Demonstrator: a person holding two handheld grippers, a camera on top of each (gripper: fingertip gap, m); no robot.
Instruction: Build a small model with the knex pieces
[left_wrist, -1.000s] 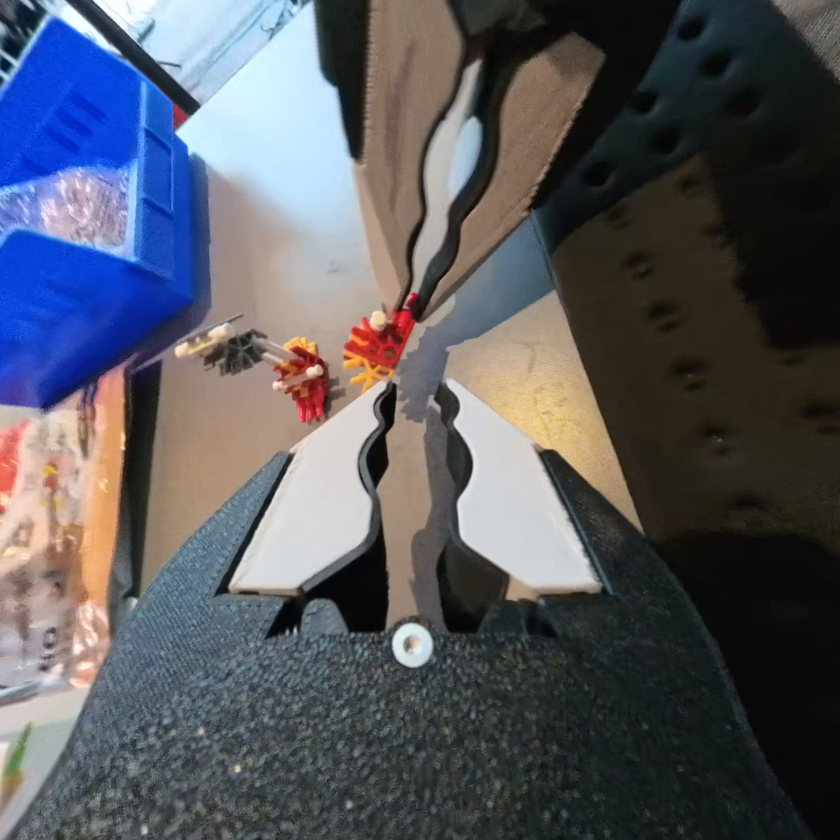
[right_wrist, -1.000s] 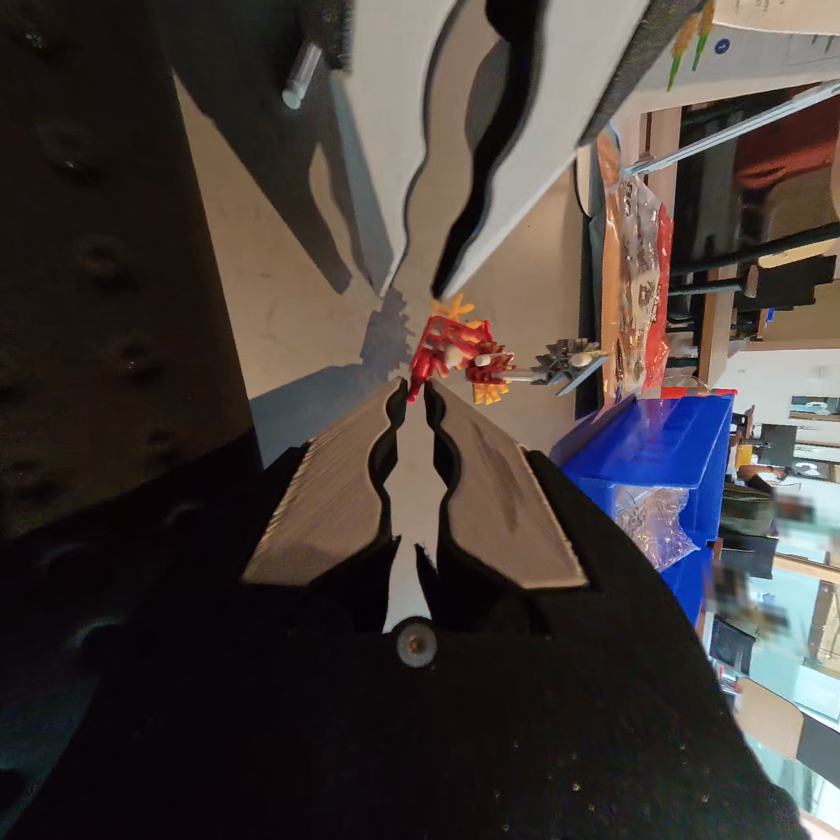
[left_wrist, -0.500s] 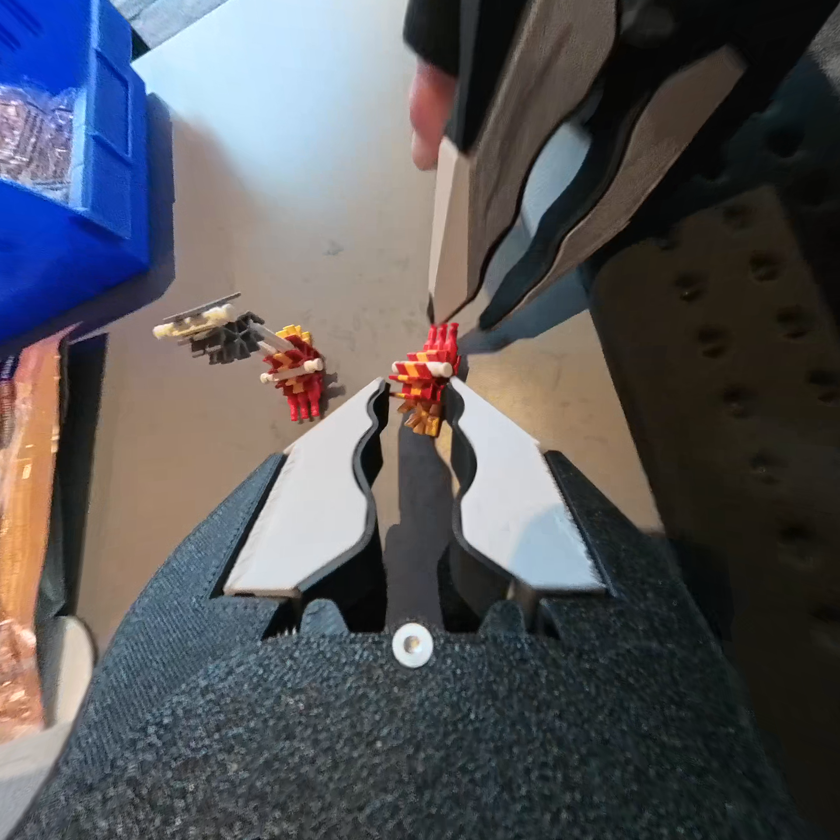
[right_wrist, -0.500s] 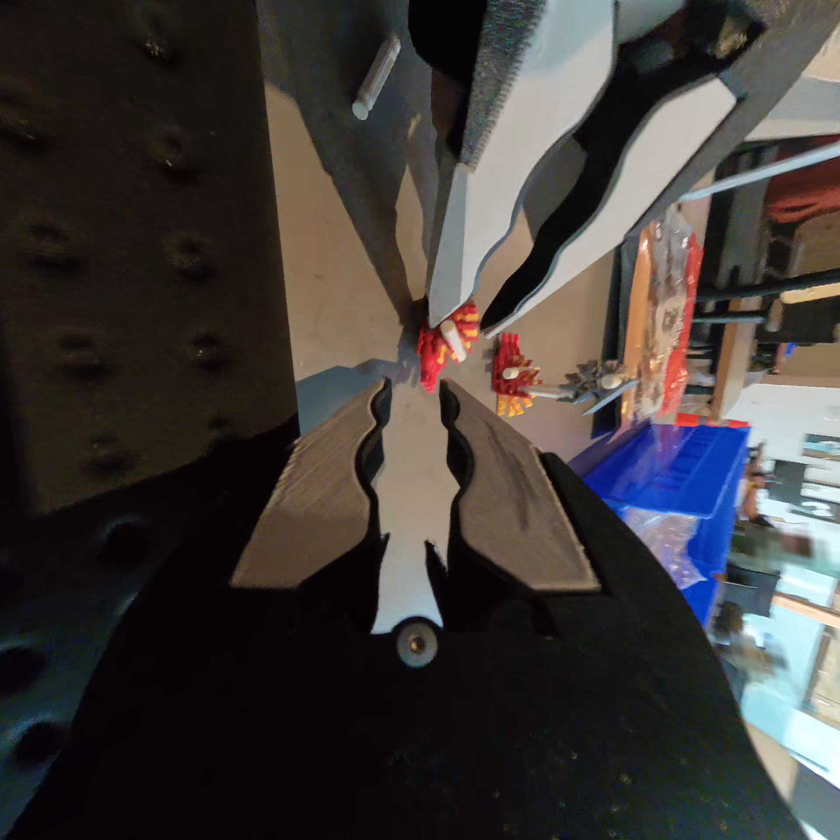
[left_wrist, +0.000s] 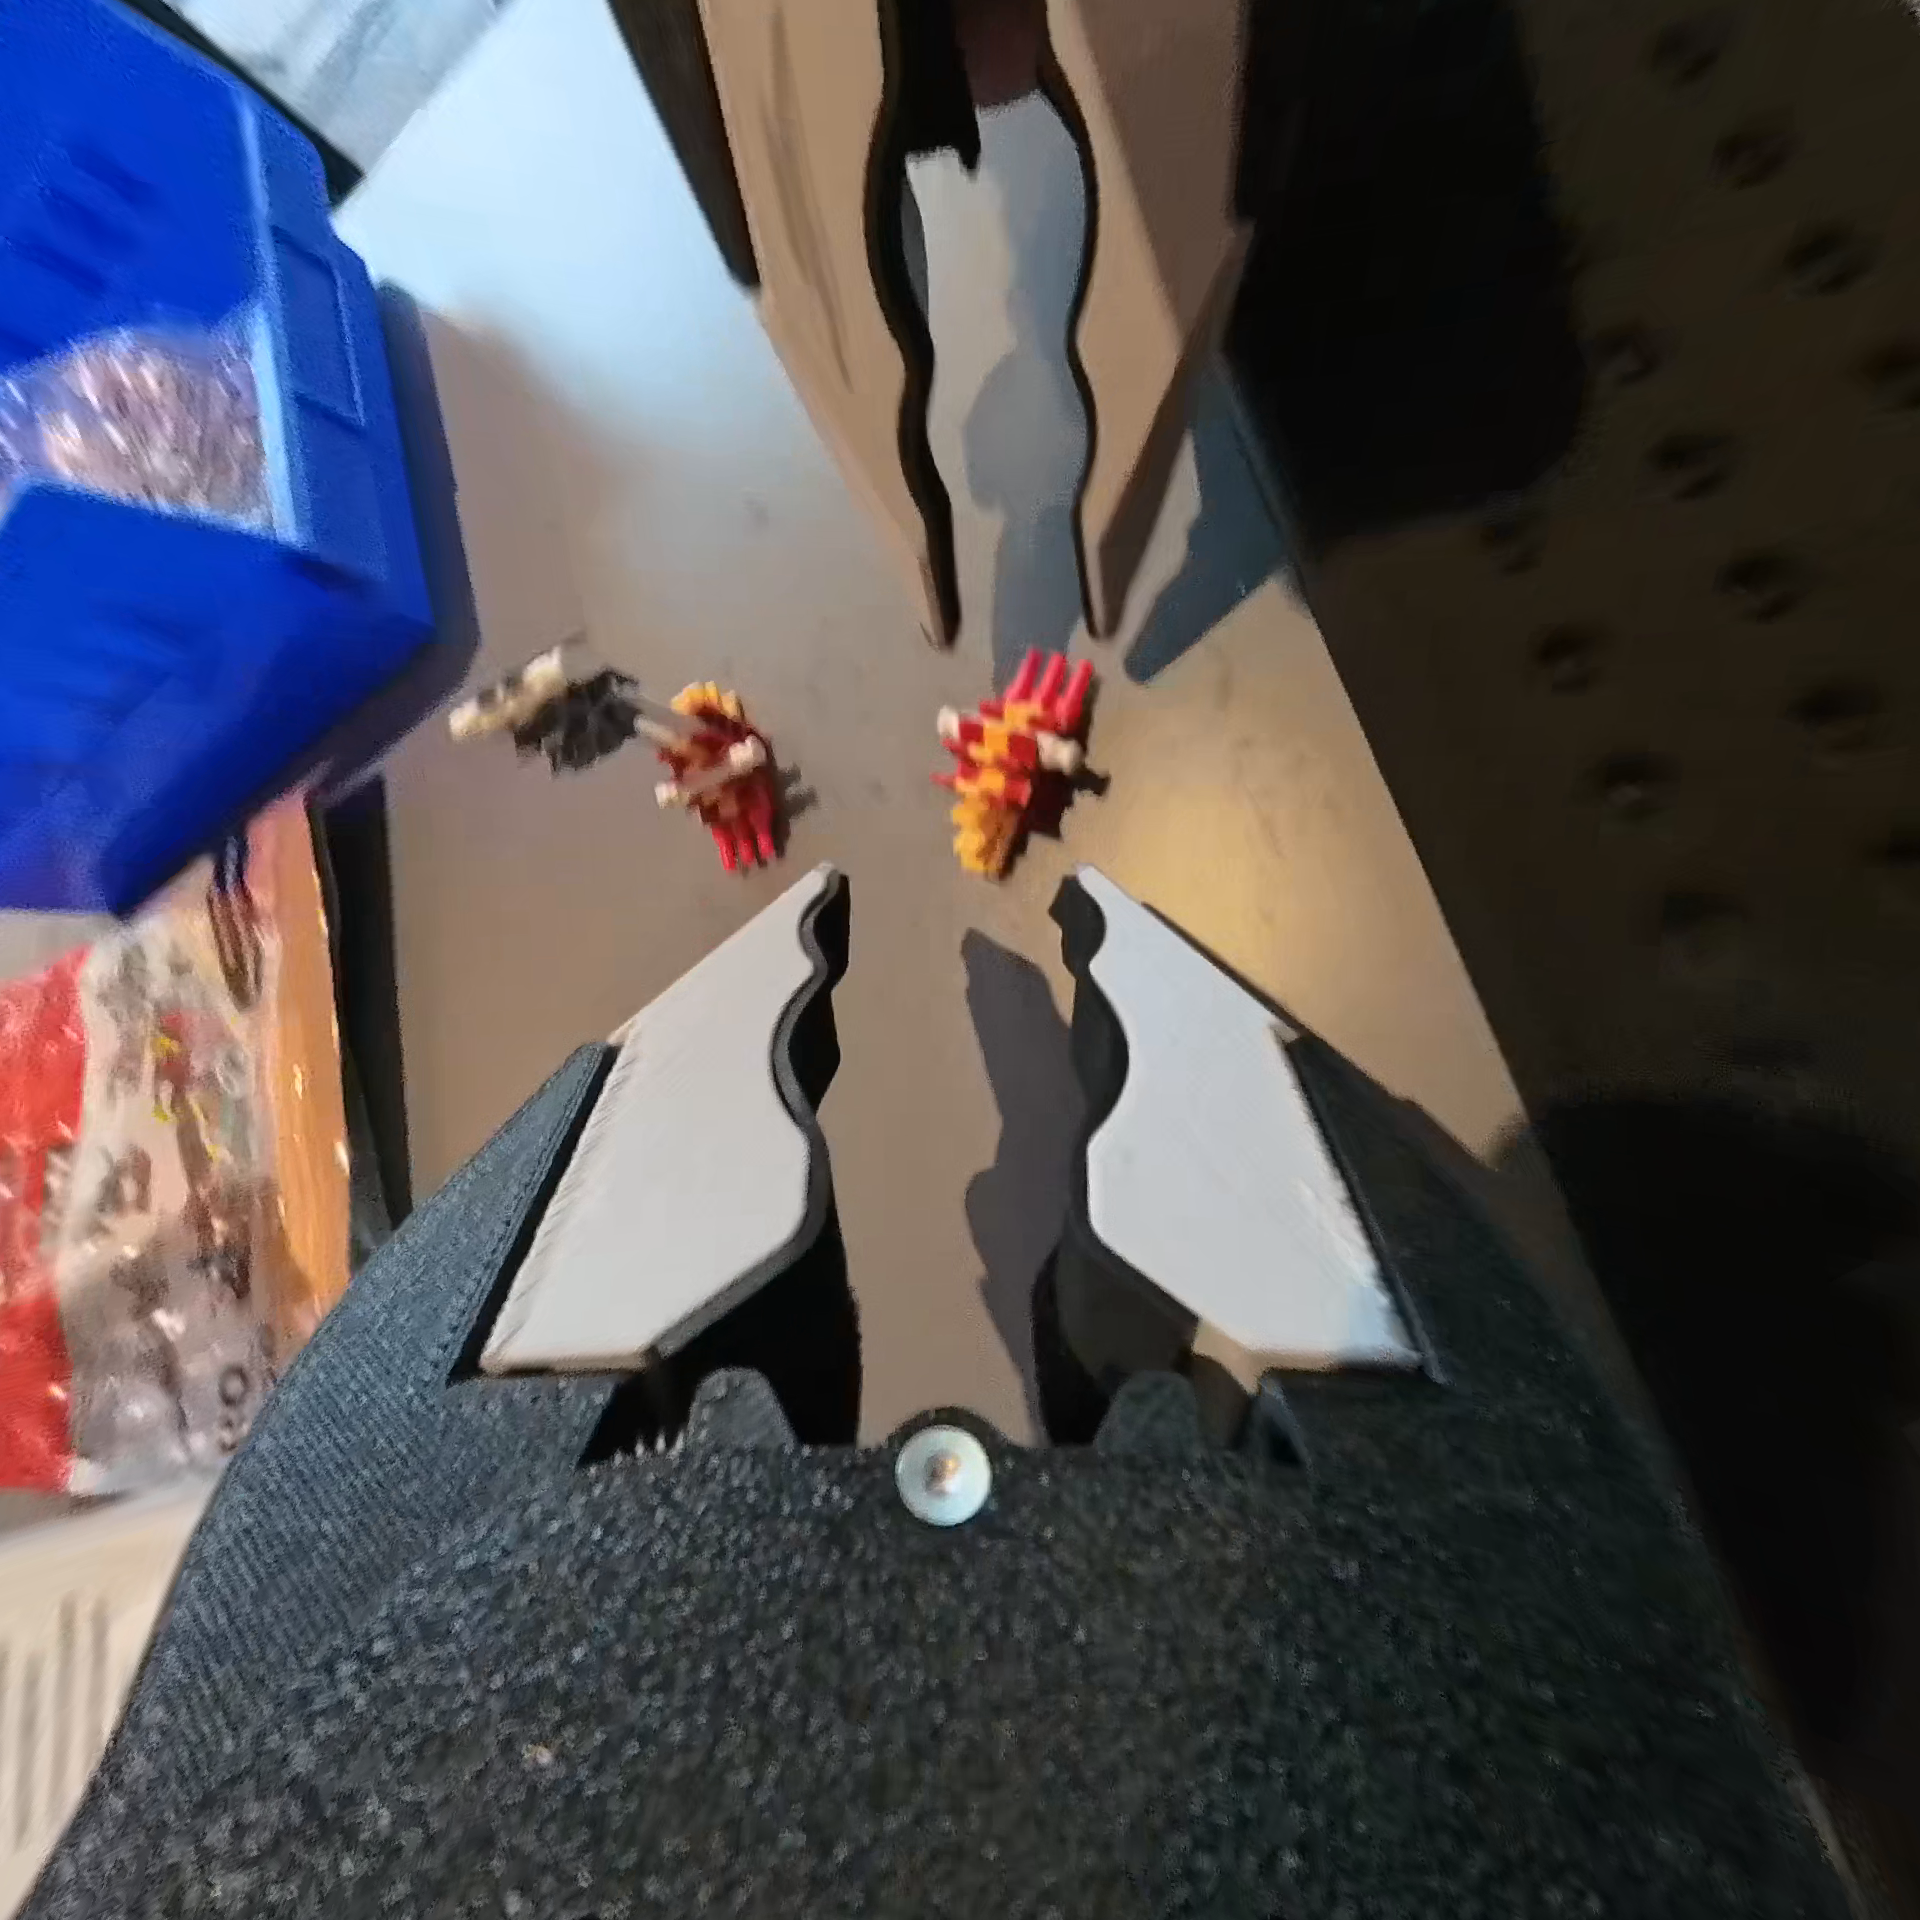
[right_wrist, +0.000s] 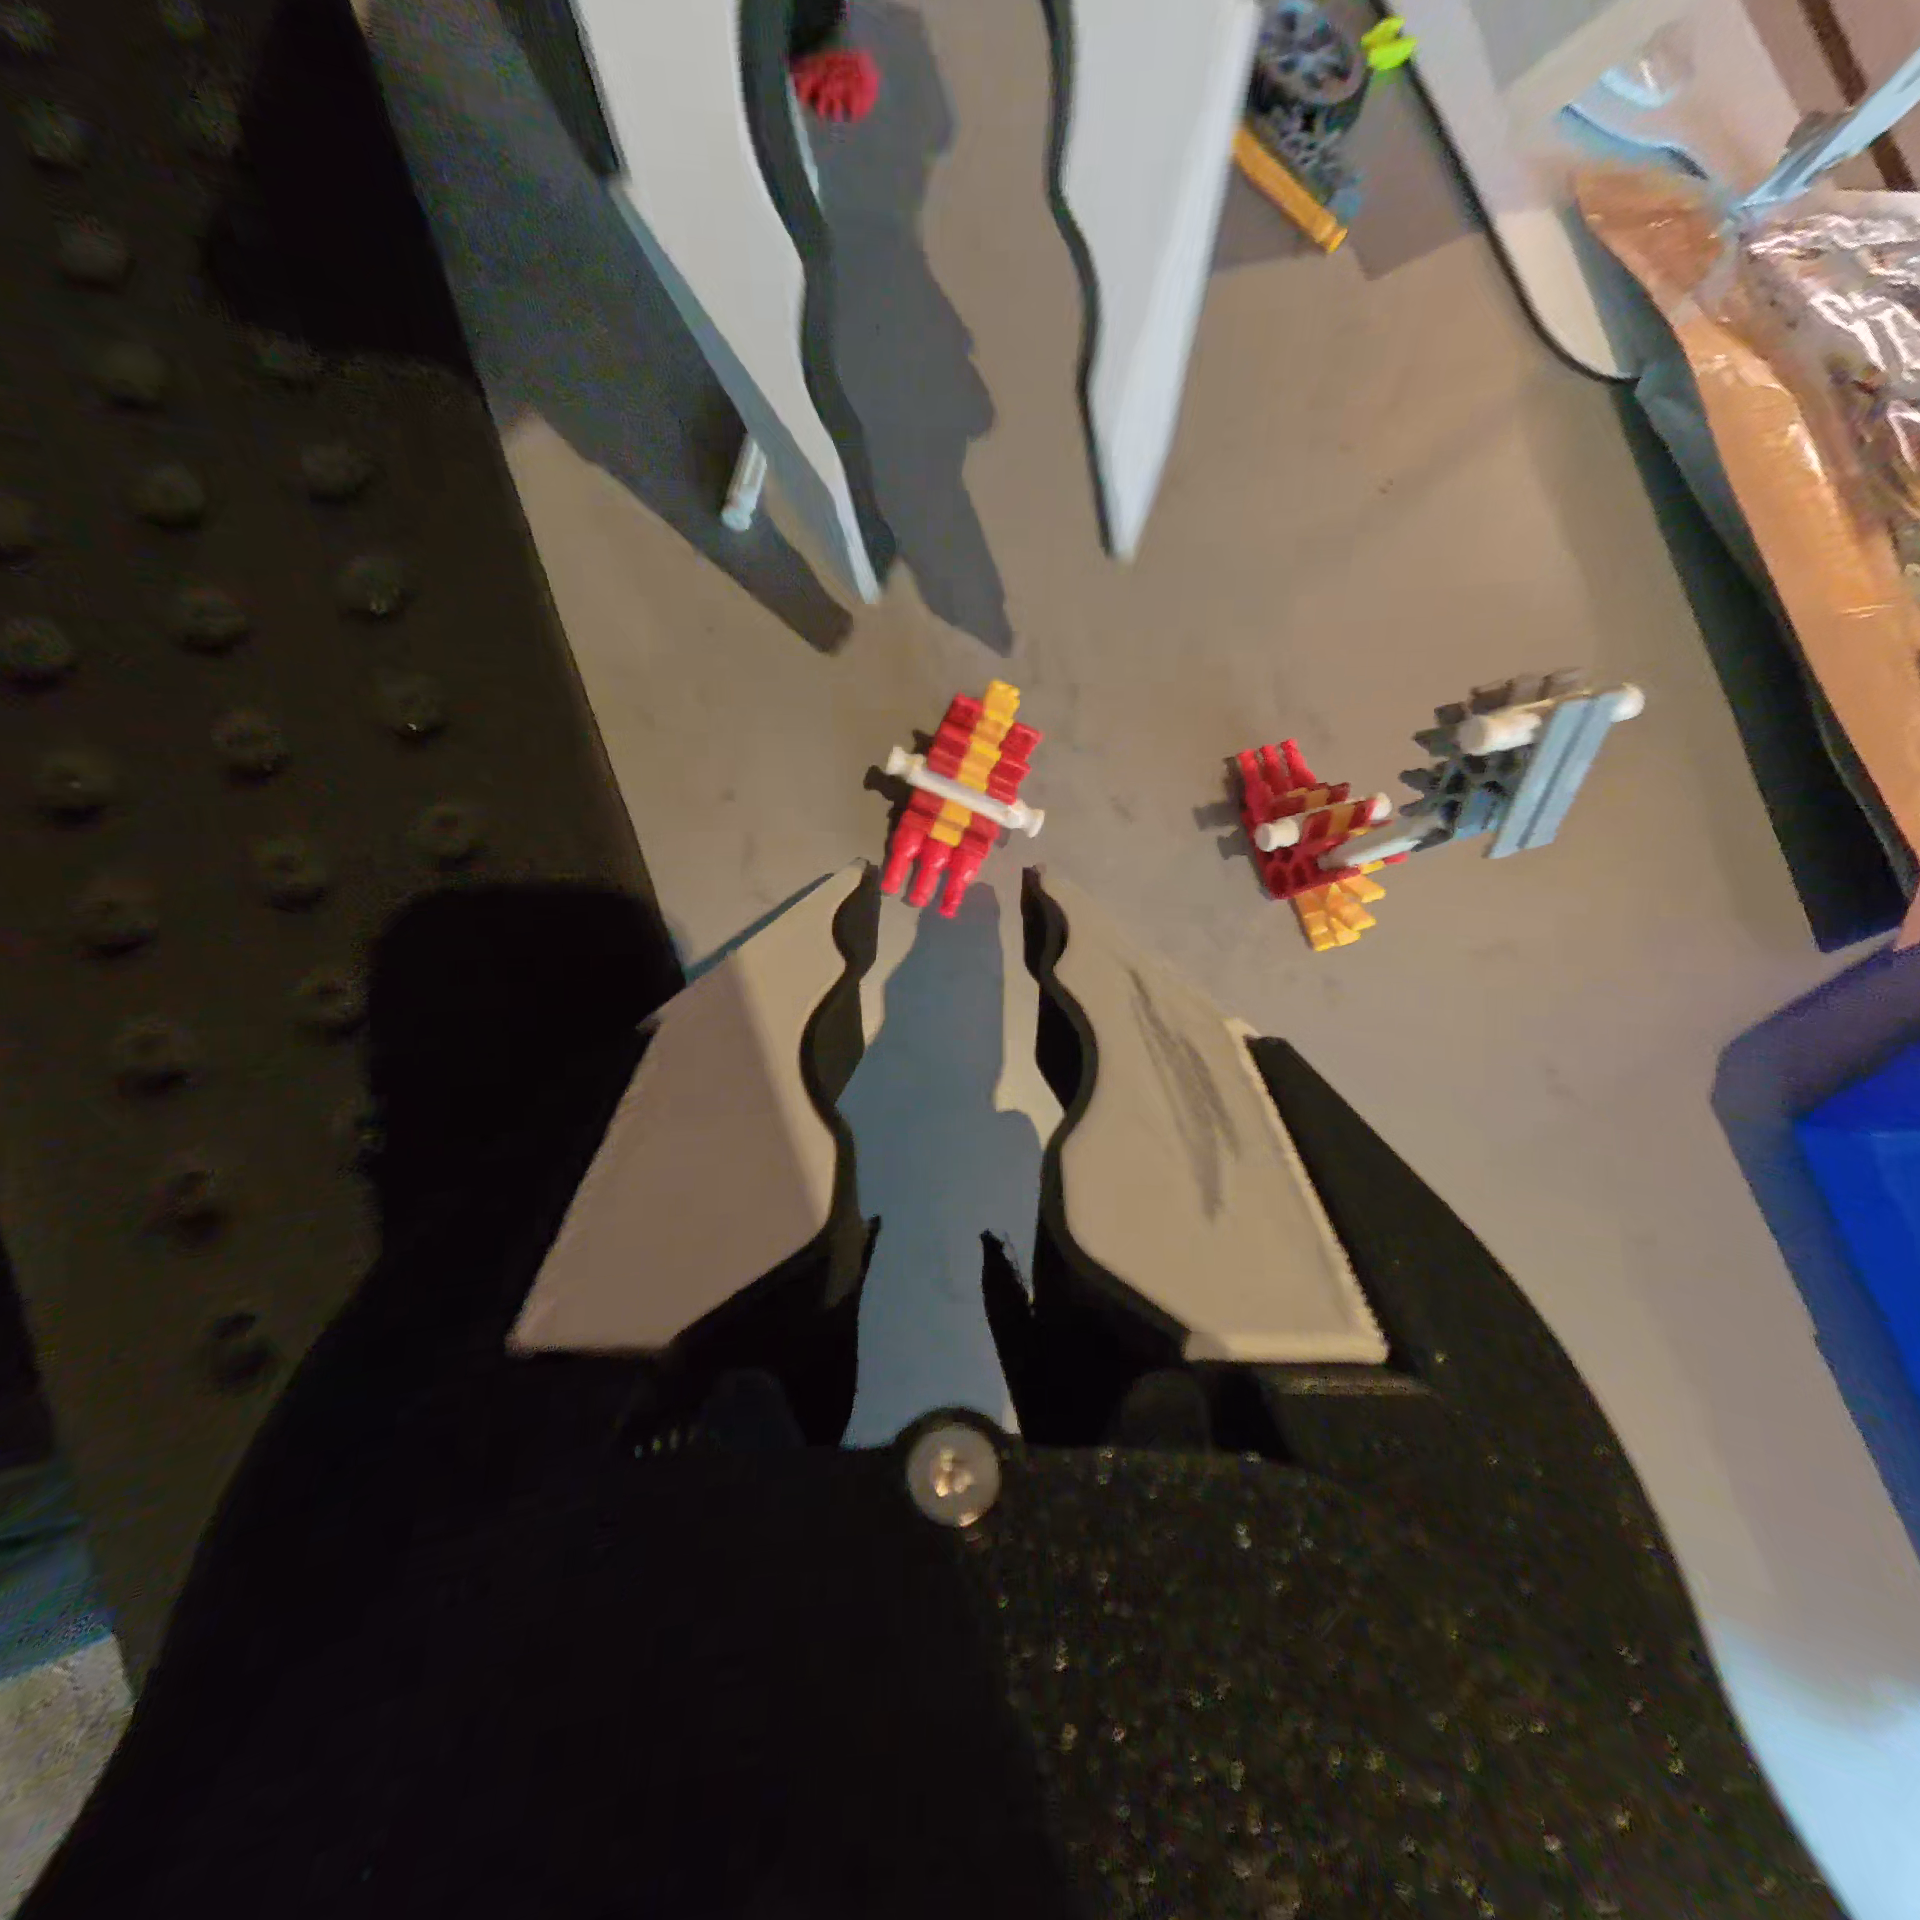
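Two hand-held grippers faced each other over the grey table (right_wrist: 1455, 1039), both with fingers spread and nothing between them. The left hand-held gripper (left_wrist: 951, 894) stood fairly wide, its tips just short of a small red and yellow toothed stack (left_wrist: 1013, 769) with a white rod through it, lying loose on the table. The right hand-held gripper (right_wrist: 945, 883) was open somewhat narrower, its fingertips just beside the near end of that same stack (right_wrist: 961, 795), whether touching I cannot tell. Each gripper showed across from the other's camera, tips apart and clear of the stack. A second red and yellow cluster joined to a grey toothed piece (right_wrist: 1423, 800) lay on the table to one side, nearer a blue bin (left_wrist: 177, 468). Beside the bin, a clear bag of parts (left_wrist: 125, 1195) rested on a brown board toward the table's edge
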